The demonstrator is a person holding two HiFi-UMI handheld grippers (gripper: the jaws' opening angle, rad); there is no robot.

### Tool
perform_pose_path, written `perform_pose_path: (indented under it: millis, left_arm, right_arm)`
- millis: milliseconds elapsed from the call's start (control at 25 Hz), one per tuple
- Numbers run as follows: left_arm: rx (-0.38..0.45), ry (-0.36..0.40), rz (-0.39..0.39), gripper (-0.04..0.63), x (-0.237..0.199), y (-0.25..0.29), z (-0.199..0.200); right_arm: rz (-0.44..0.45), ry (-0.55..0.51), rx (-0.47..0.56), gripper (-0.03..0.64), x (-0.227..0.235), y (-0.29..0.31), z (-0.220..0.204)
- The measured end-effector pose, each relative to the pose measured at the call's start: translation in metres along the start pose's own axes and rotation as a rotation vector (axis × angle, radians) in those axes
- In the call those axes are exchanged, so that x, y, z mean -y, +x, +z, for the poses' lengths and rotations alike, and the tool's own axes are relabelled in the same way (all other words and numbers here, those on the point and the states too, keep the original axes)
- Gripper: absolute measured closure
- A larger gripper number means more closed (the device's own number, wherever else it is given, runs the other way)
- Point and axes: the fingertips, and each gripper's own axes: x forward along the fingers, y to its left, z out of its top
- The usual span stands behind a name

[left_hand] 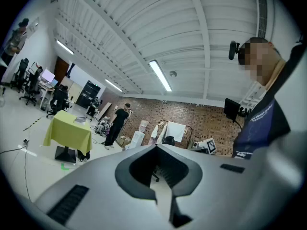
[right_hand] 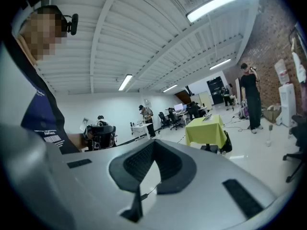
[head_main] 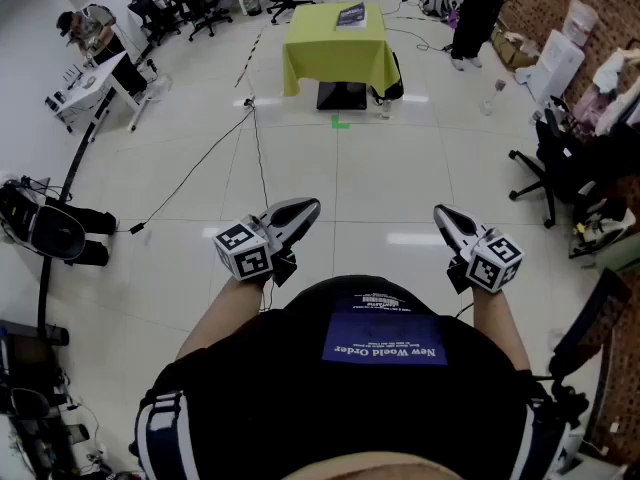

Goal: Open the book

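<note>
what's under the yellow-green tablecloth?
Only a black base shows below the tablecloth, with a dark bag beside it. The cloth hides the tabletop itself. A book lies on top.

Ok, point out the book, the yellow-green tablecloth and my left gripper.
book (head_main: 351, 14), head view, its cover.
yellow-green tablecloth (head_main: 335, 56), head view, front drape.
left gripper (head_main: 310, 206), head view, tip of closed fingers.

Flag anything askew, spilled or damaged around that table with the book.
Nothing looks spilled or damaged. The book lies flat near the far edge of the yellow-green table. Only loose cables trail across the floor.
</note>
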Motion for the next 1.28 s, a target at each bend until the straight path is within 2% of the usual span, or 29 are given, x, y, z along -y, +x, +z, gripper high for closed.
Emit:
perform_pose_path:
  millis: [280, 520, 680, 880, 1080, 1280]
  left_arm:
    - [-0.027, -0.012, -0.029, 0.591, -0.001, 0.035, -0.004]
    - [-0.009, -0.033, -0.052, 0.591, -0.042, 0.033, 0.009]
    - [0.016, -0.030, -0.092, 0.591, -0.091, 0.024, 0.028]
    - [0.030, 0.011, -0.121, 0.591, -0.171, -0.005, 0.074]
    - [0.038, 0.007, -0.102, 0.591, -0.260, -0.041, 0.113]
    - [0.043, -0.001, -0.091, 0.591, -0.318, -0.052, 0.133]
  right_arm:
    - [-0.018, 0.024, -0.004, 0.630, 0.031, -0.003, -0.008]
    - [-0.027, 0.007, -0.021, 0.630, 0.033, 0.038, -0.001]
    - [-0.051, -0.036, -0.012, 0.630, 0.033, 0.086, 0.019]
    - [-0.067, -0.051, 0.008, 0.630, 0.022, 0.171, 0.052]
    - [-0.071, -0.064, 0.036, 0.630, 0.014, 0.264, 0.083]
    - [-0.066, -0.056, 0.021, 0.630, 0.025, 0.324, 0.095]
